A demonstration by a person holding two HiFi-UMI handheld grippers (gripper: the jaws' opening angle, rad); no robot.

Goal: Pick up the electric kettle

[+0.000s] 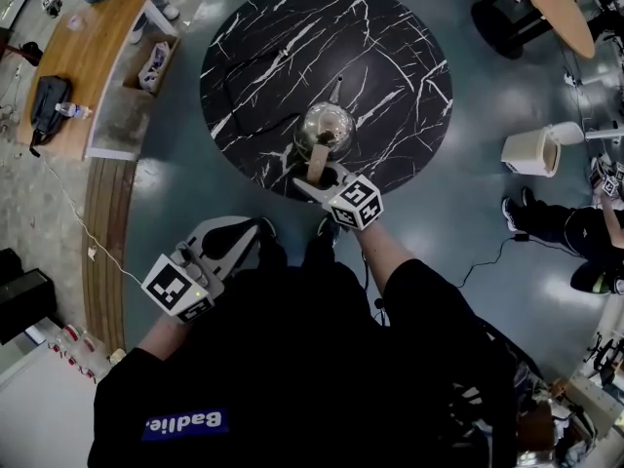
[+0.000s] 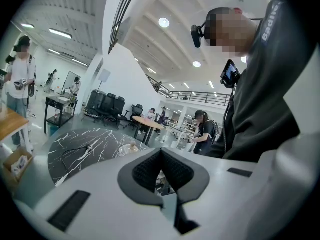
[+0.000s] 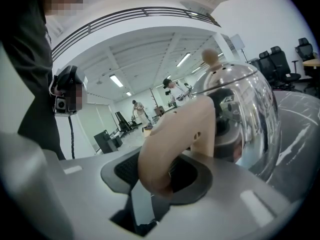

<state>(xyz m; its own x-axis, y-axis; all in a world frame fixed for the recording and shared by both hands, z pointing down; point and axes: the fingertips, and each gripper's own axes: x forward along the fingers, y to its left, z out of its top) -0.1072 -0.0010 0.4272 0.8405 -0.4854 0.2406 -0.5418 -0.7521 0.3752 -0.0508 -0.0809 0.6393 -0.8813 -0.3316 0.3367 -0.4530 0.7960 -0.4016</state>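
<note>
At table's [image 1: 263, 57] edge, right gripper [image 1: 322, 175] clasps kettle [image 1: 325, 125].

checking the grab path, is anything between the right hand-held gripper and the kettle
Nothing visible does: the right hand-held gripper already has the handle of the electric kettle between its jaws.

The round desk [image 1: 390, 47] lies bare around the electric kettle [image 1: 325, 130] near its front edge, save a black cord [image 2: 72, 151] trailing off to the left. Above it all is open; the bin [image 1: 531, 151] stands well apart.
</note>
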